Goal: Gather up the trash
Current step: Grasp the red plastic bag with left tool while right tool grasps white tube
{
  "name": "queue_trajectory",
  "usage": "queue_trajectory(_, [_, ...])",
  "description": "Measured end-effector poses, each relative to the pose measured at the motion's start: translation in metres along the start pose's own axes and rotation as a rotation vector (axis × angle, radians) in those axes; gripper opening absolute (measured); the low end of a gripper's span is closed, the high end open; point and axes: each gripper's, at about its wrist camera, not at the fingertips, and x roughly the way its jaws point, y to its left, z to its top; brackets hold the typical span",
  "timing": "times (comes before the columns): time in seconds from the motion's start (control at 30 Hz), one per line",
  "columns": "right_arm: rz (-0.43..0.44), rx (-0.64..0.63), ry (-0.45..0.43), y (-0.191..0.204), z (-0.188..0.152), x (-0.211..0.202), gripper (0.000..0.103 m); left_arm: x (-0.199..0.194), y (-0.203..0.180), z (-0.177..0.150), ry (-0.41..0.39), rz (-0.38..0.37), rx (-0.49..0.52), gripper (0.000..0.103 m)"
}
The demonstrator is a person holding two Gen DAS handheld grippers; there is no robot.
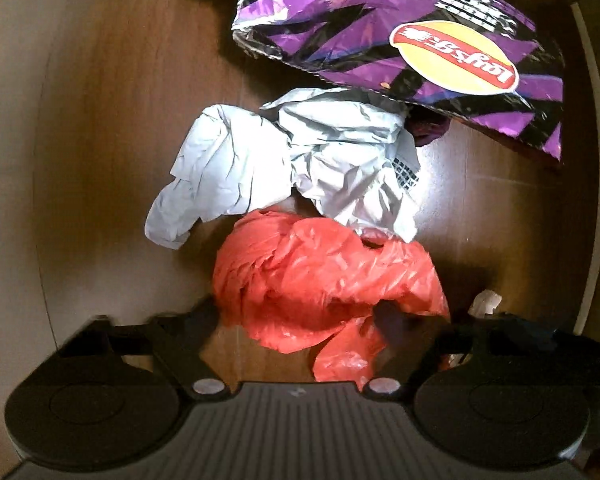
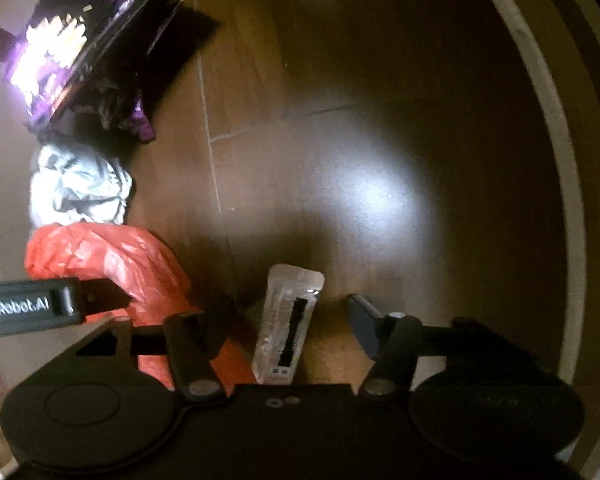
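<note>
Red bag (image 1: 320, 280) sits between left tool (image 1: 300, 316) fingers, clear wrapper (image 2: 288, 324) between right tool (image 2: 290, 312) fingers, both unclamped.

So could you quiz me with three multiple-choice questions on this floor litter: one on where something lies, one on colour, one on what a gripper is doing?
1. What lies between the chip bag and the red bag?
A. crumpled paper
B. a bottle
C. a shoe

2. What is the chip bag's main colour?
A. green
B. purple
C. white

3. What stands between the right gripper's fingers?
A. a cup
B. nothing
C. a clear wrapper

Answers: 1 A, the crumpled paper sits between the two in the left wrist view; 2 B, purple and black pattern; 3 C, the clear wrapper lies in the gap, fingers not visibly pressing it.
</note>
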Motion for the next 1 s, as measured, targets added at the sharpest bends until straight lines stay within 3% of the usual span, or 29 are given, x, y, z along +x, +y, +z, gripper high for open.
queue_trajectory(0.07, [-0.054, -0.019, 0.000, 0.007, -0.002, 0.000, 0.039, -0.001, 0.004, 0.003, 0.003, -0.014, -0.026, 0.065])
queue_trajectory(0.13, [-0.074, -0.024, -0.003, 0.010, -0.002, -0.003, 0.032, -0.004, 0.006, 0.005, -0.003, -0.015, -0.032, 0.062])
queue_trajectory(0.27, [-0.052, -0.026, -0.006, 0.001, -0.003, -0.005, 0.023, -0.009, 0.006, 0.001, -0.008, -0.006, -0.014, 0.052])
queue_trajectory(0.53, [-0.039, -0.088, -0.071, -0.032, -0.025, -0.043, 0.015, -0.049, 0.008, -0.032, -0.013, 0.004, -0.014, 0.050])
queue_trajectory(0.73, [-0.014, -0.103, -0.123, -0.042, -0.040, -0.121, 0.009, -0.130, 0.003, -0.058, -0.030, 0.002, 0.016, 0.050])
queue_trajectory(0.8, [-0.012, -0.140, -0.162, -0.038, -0.040, -0.153, 0.008, -0.167, -0.001, -0.065, -0.054, -0.006, 0.028, 0.050])
queue_trajectory(0.87, [-0.005, -0.182, -0.208, -0.028, -0.038, -0.193, 0.000, -0.202, -0.006, -0.069, -0.079, -0.014, 0.039, 0.050])
queue_trajectory(1.0, [0.014, -0.235, -0.278, -0.018, -0.030, -0.262, 0.000, -0.274, -0.011, -0.079, -0.134, -0.036, 0.060, 0.050])
